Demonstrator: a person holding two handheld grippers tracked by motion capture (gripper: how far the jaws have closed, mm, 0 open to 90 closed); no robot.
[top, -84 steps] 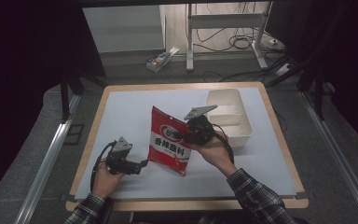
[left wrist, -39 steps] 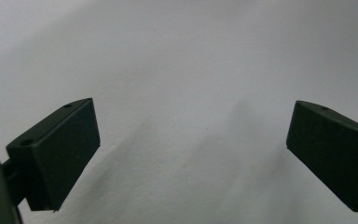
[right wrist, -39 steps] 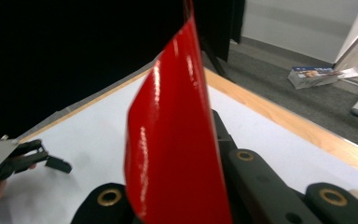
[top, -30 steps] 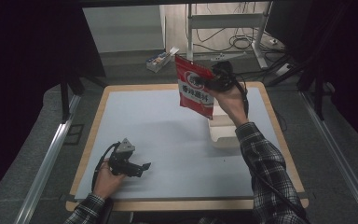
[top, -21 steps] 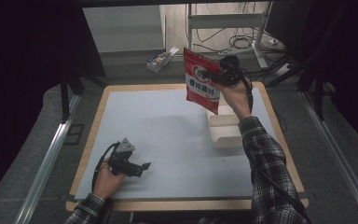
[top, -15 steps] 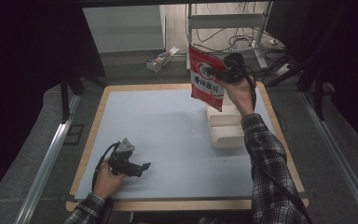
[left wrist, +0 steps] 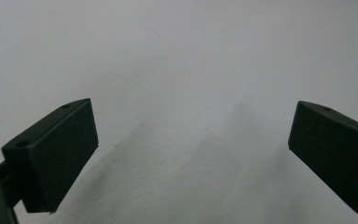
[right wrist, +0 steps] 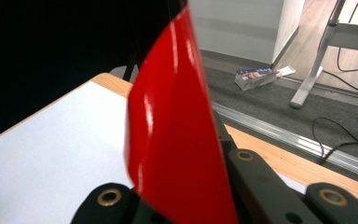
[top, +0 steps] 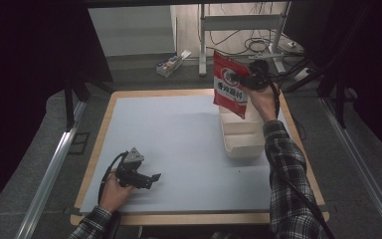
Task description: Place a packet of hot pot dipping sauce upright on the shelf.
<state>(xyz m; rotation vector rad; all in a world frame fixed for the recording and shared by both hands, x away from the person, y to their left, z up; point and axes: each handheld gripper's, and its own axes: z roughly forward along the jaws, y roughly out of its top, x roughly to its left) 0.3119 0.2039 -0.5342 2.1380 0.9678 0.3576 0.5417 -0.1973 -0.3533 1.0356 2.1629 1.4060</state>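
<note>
A red snack packet with white print hangs upright in the air, and my right gripper is shut on its right edge. It hovers over the far end of a white divided bin at the right of the table. In the right gripper view the glossy red packet stands pinched between the black jaws. My left gripper rests low on the white mat at the front left, jaws wide open. In the left gripper view, bare mat lies between the jaws.
The mat lies on a wooden table whose rim shows all round. On the floor beyond the far edge lie a small carton, white desk legs and loose cables. Metal rails run along both sides.
The right hand has lifted the packet from the middle of the table to the far right, then moved it right and slightly down over the bin. The left hand has stayed put.
</note>
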